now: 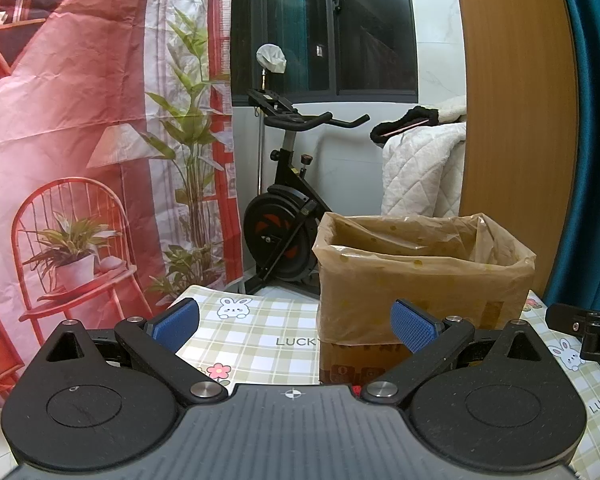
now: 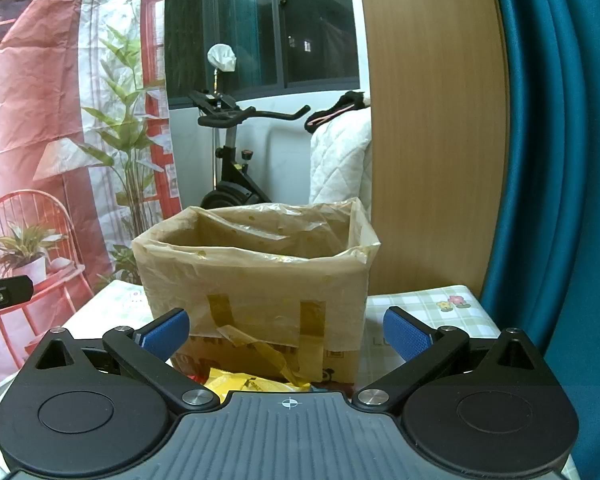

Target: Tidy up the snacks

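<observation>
1. The left gripper (image 1: 295, 326) fills the bottom of the left wrist view, its jaws spread wide with nothing between the blue pads (image 1: 176, 322).
2. The cardboard box (image 1: 420, 280), lined with a tan translucent bag folded over its rim, stands right of centre in that view, on the checked tablecloth (image 1: 260, 336) printed with rabbits and flowers.
3. In the right wrist view the right gripper (image 2: 288, 334) is likewise spread wide and empty; the box (image 2: 256, 280) sits centre frame, yellowish tape strips running down its front.
4. A yellow snack packet (image 2: 240, 384) lies at lower centre, just in front of the box and partly hidden by the gripper body.
5. Behind, from left: a red printed backdrop (image 1: 80, 120), an exercise bike (image 1: 288, 200), a white quilt (image 1: 420, 168), a wooden panel (image 1: 516, 100), a teal curtain (image 2: 560, 160).
</observation>
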`<state>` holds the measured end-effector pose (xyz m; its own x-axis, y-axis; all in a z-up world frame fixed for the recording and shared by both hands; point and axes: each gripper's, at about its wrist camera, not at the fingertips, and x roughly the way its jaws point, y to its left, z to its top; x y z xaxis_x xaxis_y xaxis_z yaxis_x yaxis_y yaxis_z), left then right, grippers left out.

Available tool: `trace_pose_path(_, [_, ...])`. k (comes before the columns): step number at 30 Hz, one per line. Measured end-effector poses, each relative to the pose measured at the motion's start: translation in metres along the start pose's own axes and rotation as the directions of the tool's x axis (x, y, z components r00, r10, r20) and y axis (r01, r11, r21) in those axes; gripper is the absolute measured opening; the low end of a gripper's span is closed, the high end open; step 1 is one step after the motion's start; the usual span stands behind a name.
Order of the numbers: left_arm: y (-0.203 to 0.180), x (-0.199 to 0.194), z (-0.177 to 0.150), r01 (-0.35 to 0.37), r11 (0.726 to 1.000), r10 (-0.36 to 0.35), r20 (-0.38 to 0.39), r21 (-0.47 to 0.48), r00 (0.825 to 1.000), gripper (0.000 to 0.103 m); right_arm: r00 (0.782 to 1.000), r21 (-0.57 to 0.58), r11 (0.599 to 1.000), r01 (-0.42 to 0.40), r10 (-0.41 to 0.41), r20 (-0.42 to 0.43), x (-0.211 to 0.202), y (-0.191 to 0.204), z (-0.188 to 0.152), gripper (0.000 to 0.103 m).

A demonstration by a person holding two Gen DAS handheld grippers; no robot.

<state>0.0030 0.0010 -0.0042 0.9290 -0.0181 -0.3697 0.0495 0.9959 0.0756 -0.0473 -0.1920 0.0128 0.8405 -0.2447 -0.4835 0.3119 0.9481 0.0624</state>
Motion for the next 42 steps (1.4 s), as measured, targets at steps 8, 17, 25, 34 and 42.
trace_pose_path(8, [-0.0009,0.0025,-0.0011,0.006,1.000,-0.006,0.000,0.002,1.000,0.103,1.000,0.000,1.000,0.000,0.000,0.002,-0.0002,-0.0005,-0.0005,0.103])
trace_pose_path(17, [-0.0007,0.0011,-0.0001,0.009,1.000,-0.009,0.001,0.005,1.000,0.103,1.000,0.000,1.000,-0.001,0.001,0.002,0.0001,-0.0007,-0.0005,0.103])
trace_pose_path(25, [-0.0007,0.0008,0.0002,0.009,1.000,-0.009,0.001,0.005,1.000,0.103,1.000,0.000,1.000,0.000,0.000,0.003,0.0003,-0.0007,-0.0005,0.103])
trace_pose_path(34, [-0.0022,-0.0006,0.0004,0.012,1.000,-0.012,0.000,0.004,1.000,0.103,1.000,0.000,1.000,0.000,0.000,0.003,0.0002,-0.0003,-0.0011,0.103])
trace_pose_path(42, [-0.0046,-0.0010,-0.0001,0.012,1.000,-0.012,0.000,0.001,1.000,0.103,1.000,-0.002,1.000,-0.001,0.001,0.001,0.0008,0.0000,-0.0014,0.103])
